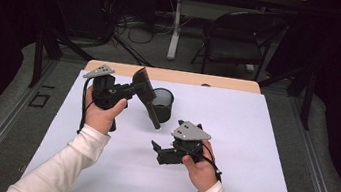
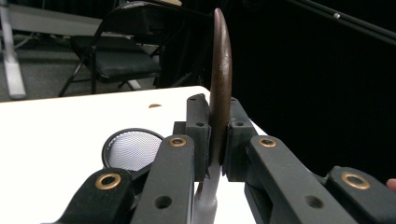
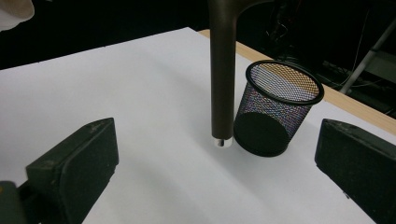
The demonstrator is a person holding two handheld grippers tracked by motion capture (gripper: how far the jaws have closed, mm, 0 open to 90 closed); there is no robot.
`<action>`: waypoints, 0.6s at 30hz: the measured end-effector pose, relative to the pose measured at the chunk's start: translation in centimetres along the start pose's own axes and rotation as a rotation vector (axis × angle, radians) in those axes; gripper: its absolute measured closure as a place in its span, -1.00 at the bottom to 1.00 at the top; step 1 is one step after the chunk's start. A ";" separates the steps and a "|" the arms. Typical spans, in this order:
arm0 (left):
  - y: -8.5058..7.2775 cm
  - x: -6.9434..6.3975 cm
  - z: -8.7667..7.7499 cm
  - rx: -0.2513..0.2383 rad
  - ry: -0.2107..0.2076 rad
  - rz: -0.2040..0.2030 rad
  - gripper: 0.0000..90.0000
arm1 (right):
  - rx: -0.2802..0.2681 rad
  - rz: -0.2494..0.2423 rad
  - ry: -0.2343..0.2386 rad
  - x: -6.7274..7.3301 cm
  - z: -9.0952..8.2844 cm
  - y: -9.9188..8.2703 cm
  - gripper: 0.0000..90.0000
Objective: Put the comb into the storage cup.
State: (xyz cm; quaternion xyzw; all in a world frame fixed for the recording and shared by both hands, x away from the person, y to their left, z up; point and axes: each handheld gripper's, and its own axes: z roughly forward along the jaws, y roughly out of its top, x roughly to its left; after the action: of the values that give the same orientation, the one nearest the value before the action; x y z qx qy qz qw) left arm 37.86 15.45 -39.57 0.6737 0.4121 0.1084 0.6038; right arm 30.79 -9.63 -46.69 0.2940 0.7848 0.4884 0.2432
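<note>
A person sits at a worktop (image 1: pixel 251 153) covered by a white sheet, holding a pair of tongs in each hand.

The left tongs (image 1: pixel 131 89) are raised above the worktop at about ten o'clock from the centre of the sheet. Their jaws are clamped on the broad brown blade of a spatula (image 1: pixel 145 90). In the left gripper view the blade (image 2: pixel 220 79) stands edge-on between the two jaw pads, curving upward. The spatula's dark handle (image 1: pixel 153 115) slants down from the blade towards five o'clock, and its tip hangs just beside a cup (image 1: pixel 162 104). In the right gripper view the handle (image 3: pixel 222 74) comes down from the top edge, ending in a small silvery tip close to the sheet; whether it touches the sheet is hard to tell.

The cup is black wire mesh, upright and round, standing near the centre of the sheet, towards twelve o'clock. It shows in the right gripper view (image 3: pixel 280 107) just right of the handle.

The right tongs (image 1: pixel 155 150) lie low over the sheet at about six o'clock from the cup, pointing left. Their jaws stand wide apart with nothing between them.

Beyond the worktop's far edge, a black folding chair (image 1: pixel 239 40) stands at about one o'clock.
</note>
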 end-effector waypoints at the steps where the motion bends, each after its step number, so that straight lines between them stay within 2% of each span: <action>1: 0.0 0.0 0.1 -0.006 0.005 0.013 0.86 | 0.001 0.000 -0.001 0.0 0.0 0.0 -1.00; 3: 0.1 -0.1 0.1 -0.022 0.018 0.038 0.86 | -0.002 0.001 -0.009 -0.1 0.0 0.0 -1.00; 8: 0.4 -0.1 0.3 -0.036 0.021 0.049 0.86 | 0.000 0.007 -0.012 -0.1 -0.1 0.0 -1.00; 10: 0.6 -0.1 0.5 -0.031 0.028 0.065 0.86 | 0.001 0.006 -0.013 -0.2 0.0 -0.1 -1.00; 14: 0.8 -0.1 0.6 -0.050 0.049 0.091 0.86 | 0.002 0.003 -0.013 -0.2 0.0 -0.1 -1.00; 18: 1.2 -0.3 0.7 -0.060 0.061 0.102 0.86 | 0.004 0.003 -0.014 -0.1 0.0 -0.1 -1.00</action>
State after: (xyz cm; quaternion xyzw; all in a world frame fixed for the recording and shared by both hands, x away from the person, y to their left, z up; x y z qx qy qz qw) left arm 38.66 14.88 -38.55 0.6719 0.3920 0.1715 0.6045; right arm 30.86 -9.78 -46.78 0.2991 0.7835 0.4853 0.2474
